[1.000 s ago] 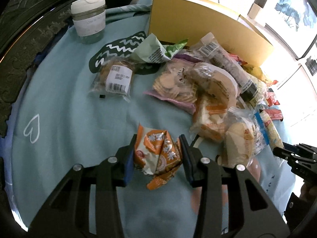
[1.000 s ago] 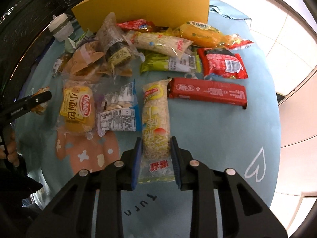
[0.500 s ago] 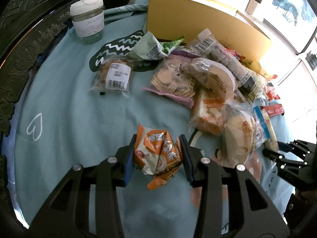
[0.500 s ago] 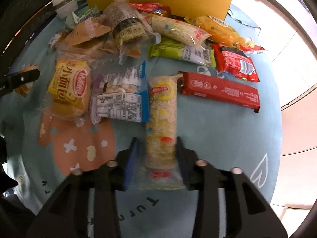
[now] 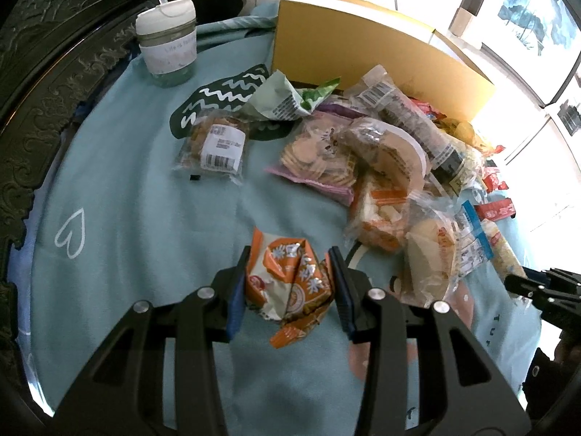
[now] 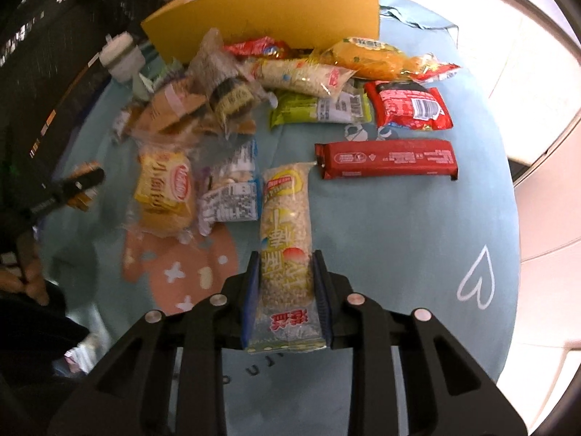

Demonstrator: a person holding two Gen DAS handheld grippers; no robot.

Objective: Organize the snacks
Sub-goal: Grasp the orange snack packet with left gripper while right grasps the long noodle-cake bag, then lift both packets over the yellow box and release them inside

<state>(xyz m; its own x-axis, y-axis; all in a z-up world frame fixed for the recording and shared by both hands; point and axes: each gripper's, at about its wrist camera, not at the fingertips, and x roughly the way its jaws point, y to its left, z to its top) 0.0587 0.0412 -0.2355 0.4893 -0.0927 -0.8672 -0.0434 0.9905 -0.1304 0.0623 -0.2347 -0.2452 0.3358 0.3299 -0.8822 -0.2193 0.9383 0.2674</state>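
Note:
My left gripper (image 5: 288, 283) is shut on a crumpled orange snack packet (image 5: 288, 279) and holds it above the blue cloth (image 5: 145, 200). My right gripper (image 6: 286, 283) is shut on a long clear roll of puffed rice snack (image 6: 285, 225) with a yellow label, its far end toward the pile. A heap of snack bags (image 5: 366, 152) lies in the middle of the table in front of a yellow cardboard box (image 5: 363, 40). The box (image 6: 276, 7) also shows in the right wrist view, behind the snacks. The left gripper shows at the left of the right wrist view (image 6: 78, 181).
A white-lidded cup (image 5: 167, 43) stands at the far left. A labelled cookie bag (image 5: 214, 145) lies apart from the heap. A red bar (image 6: 386, 158), a red packet (image 6: 408, 109), a green packet (image 6: 319, 110) and a yellow bun bag (image 6: 163, 190) lie on the cloth. Dark carved furniture (image 5: 47, 58) borders the table.
The right gripper, after opening slightly, has closed again on the rice roll and the view has swung. The left gripper keeps the orange packet and has drifted slightly back from the pile.

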